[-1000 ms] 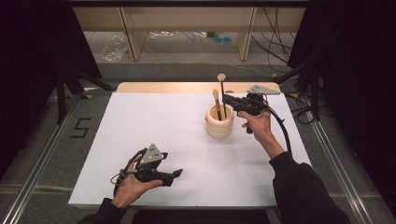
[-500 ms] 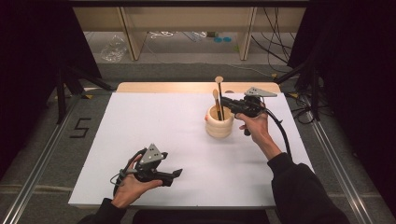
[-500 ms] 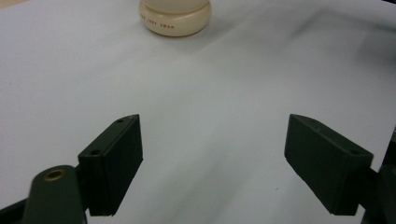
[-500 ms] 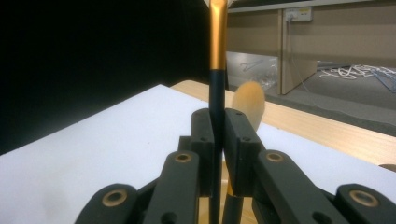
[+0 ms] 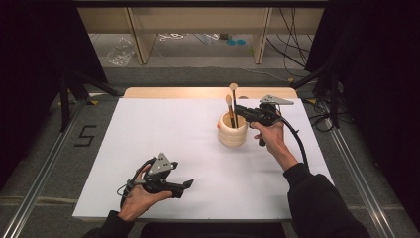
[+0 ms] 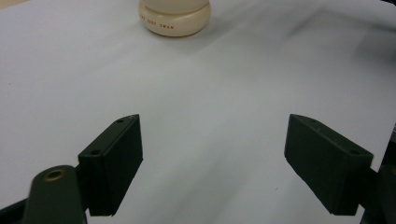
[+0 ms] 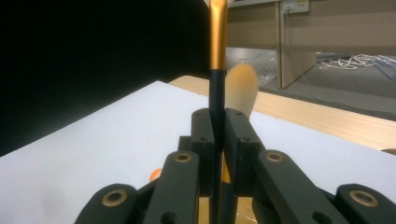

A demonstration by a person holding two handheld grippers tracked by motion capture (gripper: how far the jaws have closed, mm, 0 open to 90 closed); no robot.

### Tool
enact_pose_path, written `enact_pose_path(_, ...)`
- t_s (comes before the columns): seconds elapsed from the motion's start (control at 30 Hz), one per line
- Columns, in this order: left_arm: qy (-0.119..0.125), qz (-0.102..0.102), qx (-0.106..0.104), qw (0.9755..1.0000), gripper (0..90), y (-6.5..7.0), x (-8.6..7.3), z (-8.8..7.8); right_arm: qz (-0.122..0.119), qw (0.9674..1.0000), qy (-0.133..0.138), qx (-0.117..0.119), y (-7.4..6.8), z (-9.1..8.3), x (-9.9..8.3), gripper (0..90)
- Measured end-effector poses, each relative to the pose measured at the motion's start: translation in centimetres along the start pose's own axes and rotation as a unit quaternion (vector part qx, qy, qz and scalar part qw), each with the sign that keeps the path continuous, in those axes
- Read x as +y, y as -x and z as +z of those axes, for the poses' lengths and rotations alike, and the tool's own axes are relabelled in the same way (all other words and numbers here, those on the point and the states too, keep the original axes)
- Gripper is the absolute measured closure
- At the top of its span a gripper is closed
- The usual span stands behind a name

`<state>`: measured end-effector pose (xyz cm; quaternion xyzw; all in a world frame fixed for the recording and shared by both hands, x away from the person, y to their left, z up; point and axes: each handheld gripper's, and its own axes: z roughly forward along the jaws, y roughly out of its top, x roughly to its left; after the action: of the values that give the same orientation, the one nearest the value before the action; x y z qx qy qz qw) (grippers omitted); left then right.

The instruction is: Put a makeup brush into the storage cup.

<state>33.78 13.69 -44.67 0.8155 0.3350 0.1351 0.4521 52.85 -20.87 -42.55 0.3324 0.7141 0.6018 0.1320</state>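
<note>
1. A white sheet point(image 5: 148, 134) covers most of a wooden table point(image 5: 198, 92), with dark curtains on both sides and open shelving and loose cables on the floor beyond the far edge.

2. A cream, ribbed holder point(image 5: 232, 131) stands right of centre toward the far side of the sheet. It is upright and keeps its utensils on end, which leaves their handles free to be taken from above.

3. A wooden spoon point(image 5: 229, 103) leans in the holder with its bowl upward. Just beside it stands a dark-handled utensil point(image 5: 234, 105) with a gold band and a pale top; I cannot tell what kind.

4. The right gripper point(image 5: 242, 112) reaches in from the right at handle height. In the right gripper view its jaws are pressed together on the dark-handled utensil's shaft point(image 7: 215, 100), just below the gold band. That low, level hold looks chosen for a straight lift clear of the spoon.

5. The left gripper point(image 5: 184, 187) rests low at the near left, well apart from the holder. Its jaws are spread wide with nothing between them; it seems parked out of the way.
</note>
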Motion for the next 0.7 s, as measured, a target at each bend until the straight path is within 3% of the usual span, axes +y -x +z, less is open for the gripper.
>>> enact_pose_path(0.1, 0.0, 0.003, 0.0, 1.0, 19.2, -0.03, 0.01, -0.02, 0.005, 0.9999, -0.012, -0.001, -0.02, 0.03, -0.24, 83.1)
enact_pose_path(0.53, 0.0, 0.003, 0.0, 1.0, 19.2, -0.04, 0.0, -0.03, 0.001, 0.9998, -0.018, 0.002, 0.02, 0.5, -0.83, 82.6)
enact_pose_path(0.63, -0.001, 0.003, 0.0, 1.0, 19.2, -0.06, 0.0, -0.03, -0.006, 0.9996, -0.025, -0.008, 0.02, 0.49, -0.73, 71.9)
enact_pose_path(0.67, -0.009, 0.009, 0.001, 0.9999, 19.2, -0.14, 0.05, -0.16, 0.002, 0.9996, -0.026, -0.009, -0.13, 0.52, -0.73, 67.8)
enact_pose_path(0.7, -0.008, 0.01, 0.001, 0.9999, 19.2, -0.17, 0.03, -0.17, -0.01, 0.9995, -0.022, -0.019, -0.03, 0.5, -0.67, 66.1)
